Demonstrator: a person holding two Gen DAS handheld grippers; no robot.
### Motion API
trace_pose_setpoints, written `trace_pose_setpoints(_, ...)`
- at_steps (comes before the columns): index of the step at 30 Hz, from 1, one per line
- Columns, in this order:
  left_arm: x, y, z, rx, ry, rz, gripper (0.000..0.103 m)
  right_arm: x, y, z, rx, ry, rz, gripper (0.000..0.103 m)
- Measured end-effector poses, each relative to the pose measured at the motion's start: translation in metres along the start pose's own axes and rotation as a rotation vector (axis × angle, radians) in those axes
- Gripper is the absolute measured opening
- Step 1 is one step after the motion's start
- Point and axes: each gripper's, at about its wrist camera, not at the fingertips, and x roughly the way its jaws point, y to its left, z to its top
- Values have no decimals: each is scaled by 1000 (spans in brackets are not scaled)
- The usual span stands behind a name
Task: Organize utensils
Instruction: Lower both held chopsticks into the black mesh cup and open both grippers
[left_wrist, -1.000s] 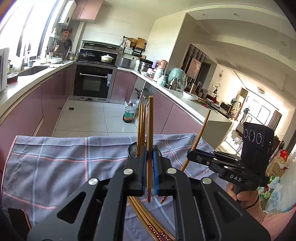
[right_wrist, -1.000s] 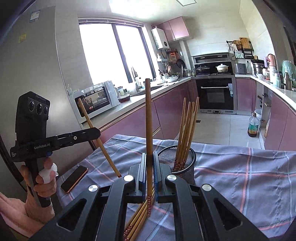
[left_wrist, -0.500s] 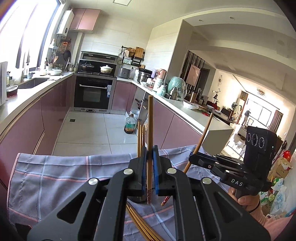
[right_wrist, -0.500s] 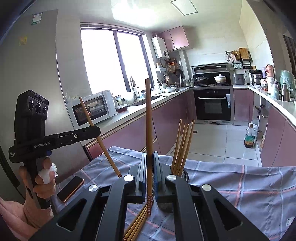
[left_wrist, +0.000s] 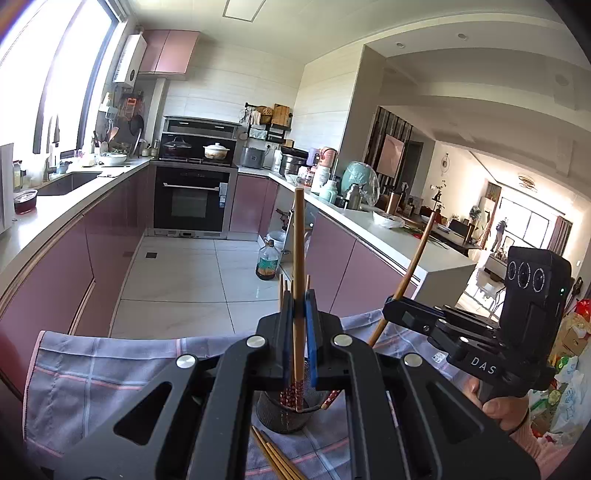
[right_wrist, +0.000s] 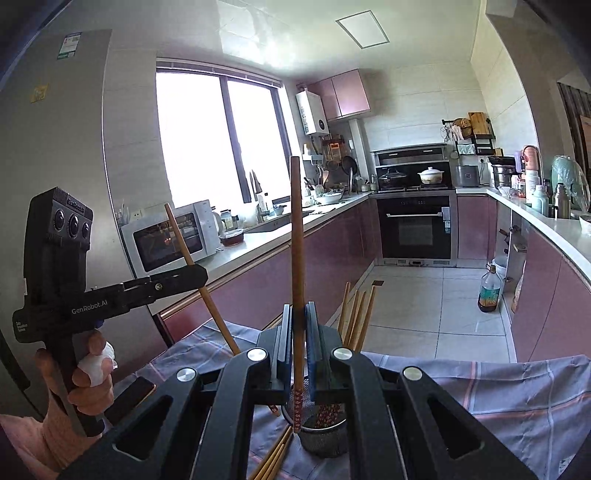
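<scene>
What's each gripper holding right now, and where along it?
Each holds one chopstick, clamped near its patterned lower end. The left gripper grips one chopstick upright; the right gripper grips another, both above the mesh holder.

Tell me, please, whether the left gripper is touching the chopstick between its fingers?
Touching. The left wrist view shows the left gripper with its blue pads pressed on the chopstick.

Bright daylight, blown-out window (right_wrist: 221, 136), glare on ceiling, sharp focus, fisheye bending, dark corners
</scene>
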Motion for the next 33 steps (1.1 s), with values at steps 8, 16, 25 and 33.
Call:
trace_pose_setpoints(8,22,-2,-2,3,35,33,7,14,-3,1,-1,7,-37,5)
trace_pose_setpoints(16,49,3,-3,15,87,58,7,31,-13,-8,18,46,-70,5)
trace_pose_setpoints(25,84,11,-20,46,177,72,7,60,-24,-27,43,163,-80,5)
trace_pose_setpoints(33,110,22,-34,62,267,56,7,80,-31,-43,75,269,-81,6)
